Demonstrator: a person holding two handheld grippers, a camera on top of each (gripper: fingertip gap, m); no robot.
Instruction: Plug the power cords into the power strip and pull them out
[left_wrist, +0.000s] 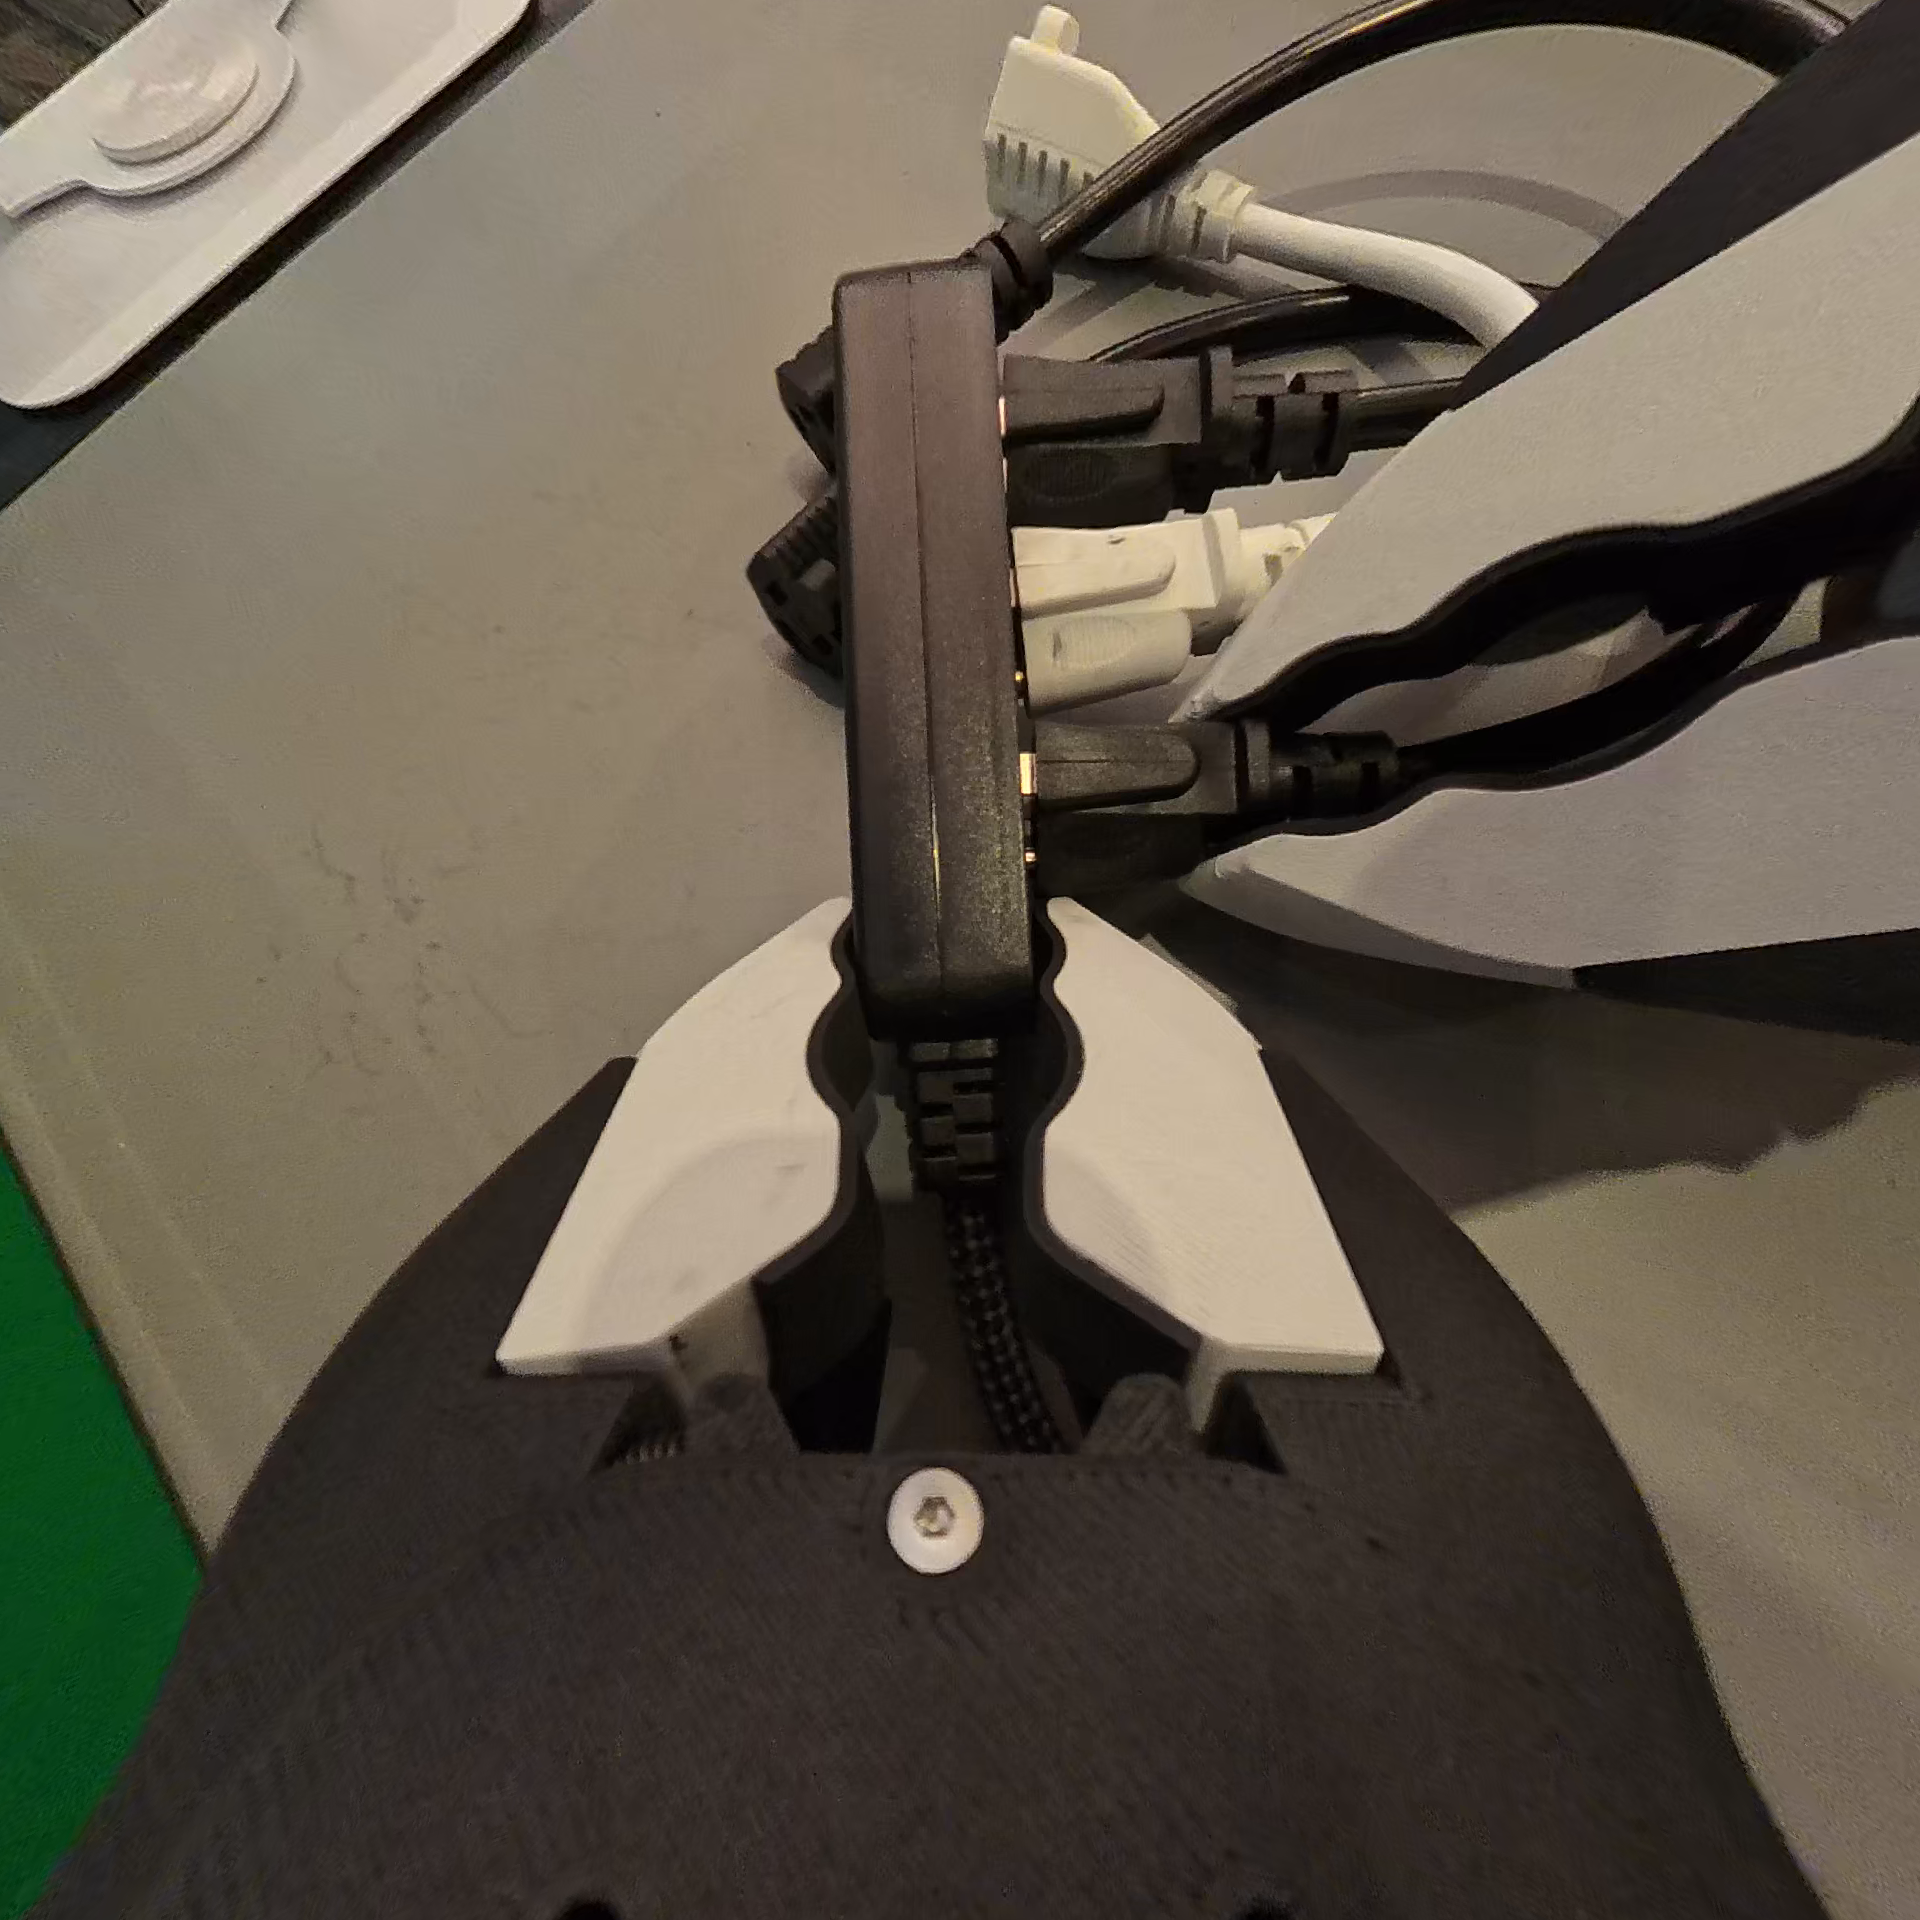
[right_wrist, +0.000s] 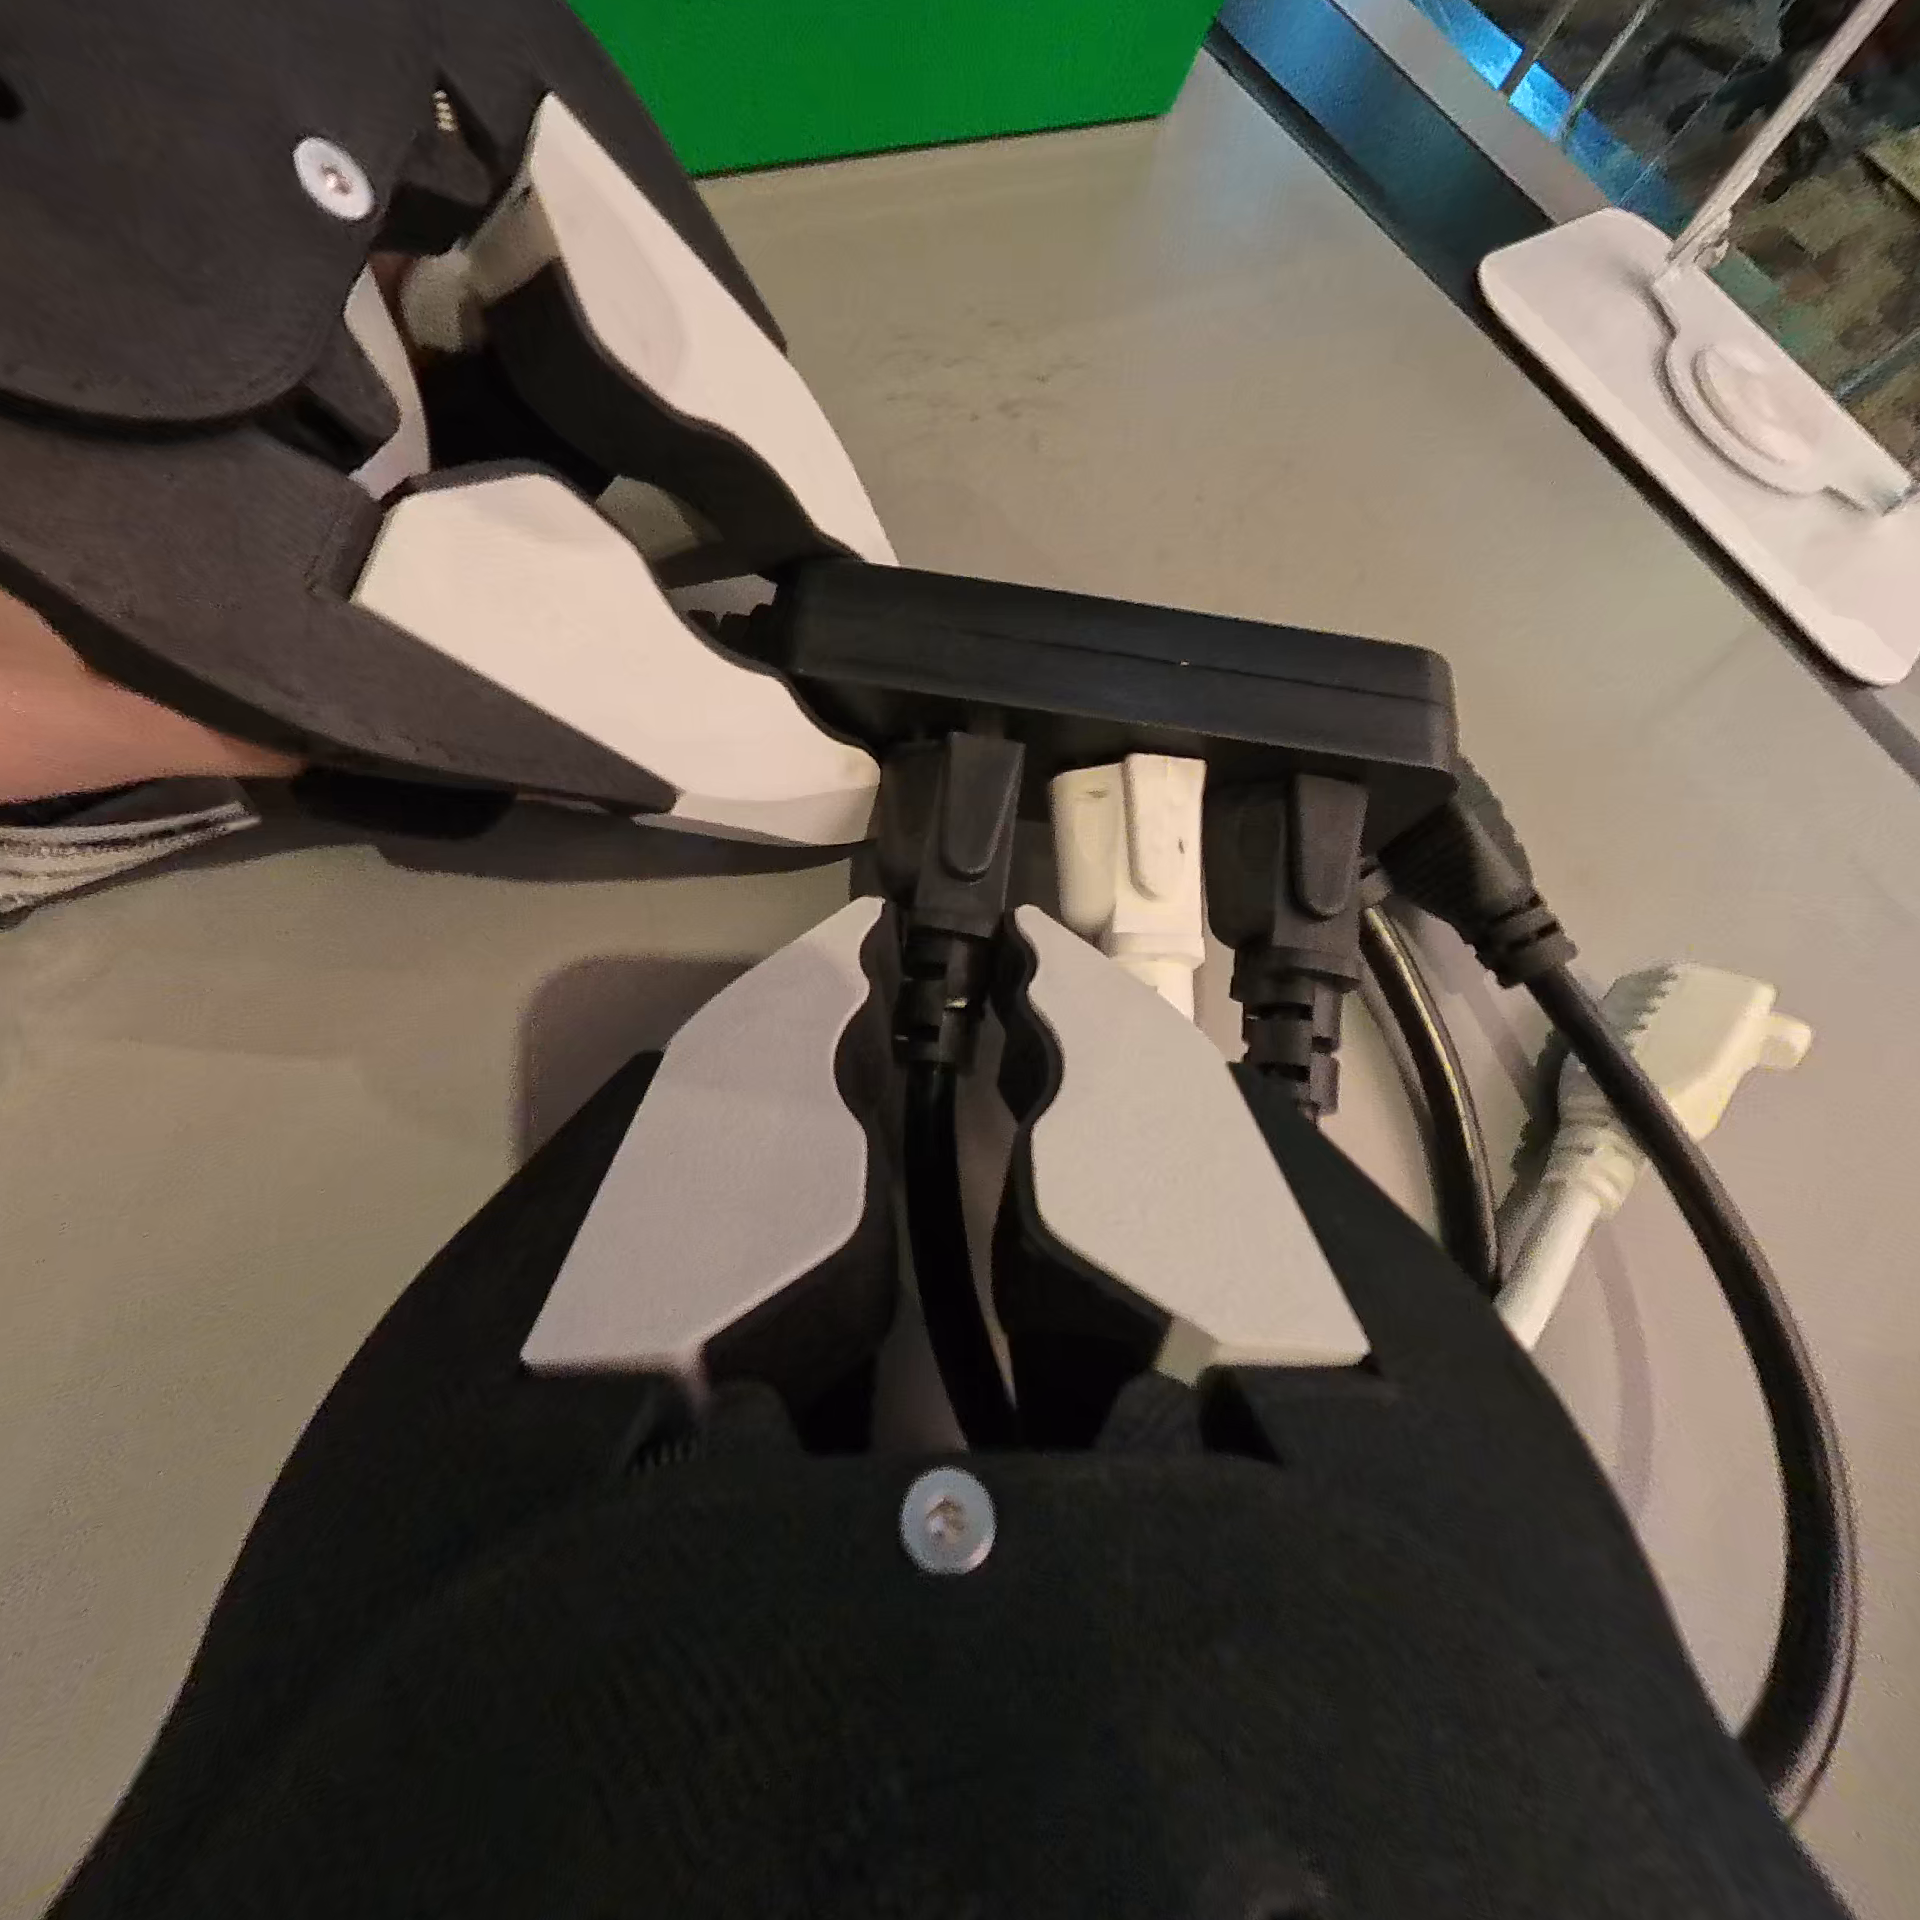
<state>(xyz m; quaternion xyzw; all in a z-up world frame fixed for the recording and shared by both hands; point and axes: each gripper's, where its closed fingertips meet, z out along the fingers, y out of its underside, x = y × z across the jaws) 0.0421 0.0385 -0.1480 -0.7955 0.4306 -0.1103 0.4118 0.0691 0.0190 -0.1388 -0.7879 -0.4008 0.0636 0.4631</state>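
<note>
1. Your left claw (left_wrist: 943, 961) is clamped on the near end of the black power strip (left_wrist: 930, 623), holding it on its edge above the gray table (left_wrist: 416, 727).
2. Your right claw (right_wrist: 943, 940) is closed around the cord end of the nearest black plug (right_wrist: 961, 821).
3. That plug, a white plug (right_wrist: 1132, 852) and another black plug (right_wrist: 1294, 852) sit in the strip.
4. A loose white plug (right_wrist: 1704, 1039) lies on the table to the right.

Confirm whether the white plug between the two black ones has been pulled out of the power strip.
No, the white plug sits in the power strip between two black plugs.
</note>
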